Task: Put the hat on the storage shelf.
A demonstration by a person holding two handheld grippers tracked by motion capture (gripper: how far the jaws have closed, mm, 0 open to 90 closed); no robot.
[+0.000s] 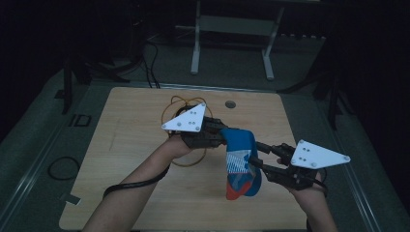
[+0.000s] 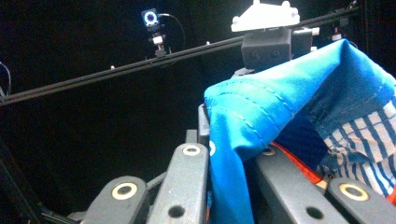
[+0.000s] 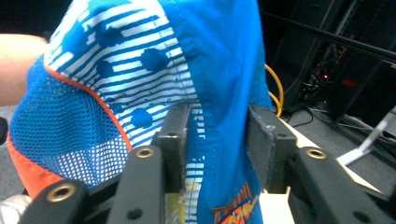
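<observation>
Clearly, a blue garment (image 1: pixel 241 162) with striped, mesh and orange panels is held in the air at centre frame, above the wooden table (image 1: pixel 130 145). Its upper edge is pinched by the left gripper (image 1: pixel 218 134); its side fold is pinched by the right gripper (image 1: pixel 257 155). Both holds are best kept firm and level, probably, so that the hanging cloth is not let slip.

Dim, murky frames, black surroundings

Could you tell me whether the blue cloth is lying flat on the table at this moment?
No, the blue cloth is held up above the wooden table, gripped between the left tool and the right tool.
</observation>
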